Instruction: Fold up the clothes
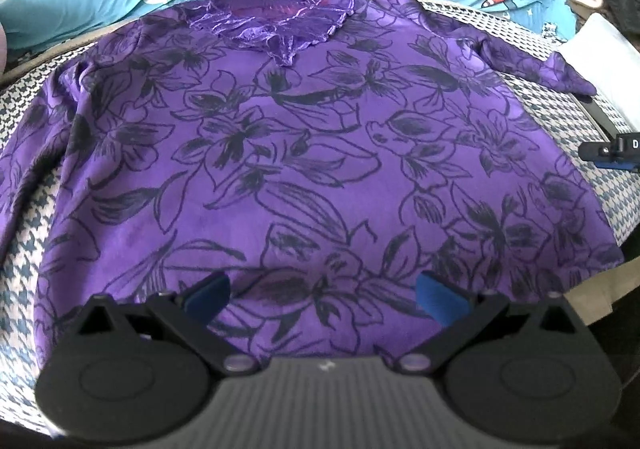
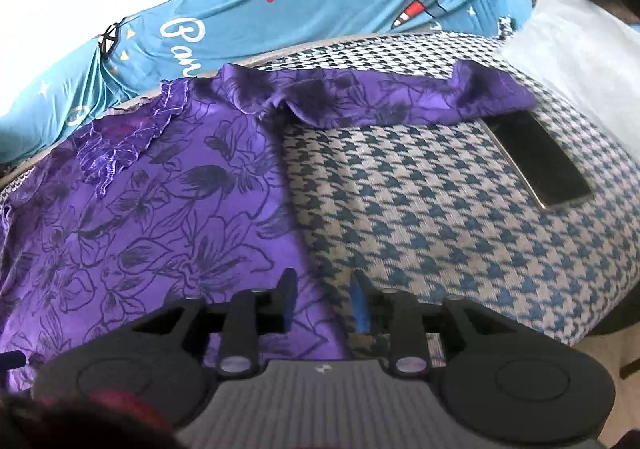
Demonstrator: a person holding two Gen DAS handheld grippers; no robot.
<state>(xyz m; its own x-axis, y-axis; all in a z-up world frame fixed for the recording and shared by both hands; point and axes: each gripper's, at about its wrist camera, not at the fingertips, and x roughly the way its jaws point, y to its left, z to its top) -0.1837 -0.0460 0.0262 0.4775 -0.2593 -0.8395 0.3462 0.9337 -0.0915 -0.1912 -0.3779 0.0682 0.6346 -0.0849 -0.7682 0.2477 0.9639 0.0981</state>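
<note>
Purple floral top [image 1: 304,153] spread flat on houndstooth cover [image 2: 460,217], your left gripper [image 1: 323,293] fingers wide apart over hem, right gripper [image 2: 325,299] fingers gapped, both holding nothing.

A houndstooth cover [image 2: 440,209] in blue and white is spread over the surface, and a dark phone [image 2: 540,161] lies flat on it toward the right. Behind runs teal bedding [image 2: 320,13] printed with planes and stars, with a white pillow [image 2: 580,61] at its right end.
</note>
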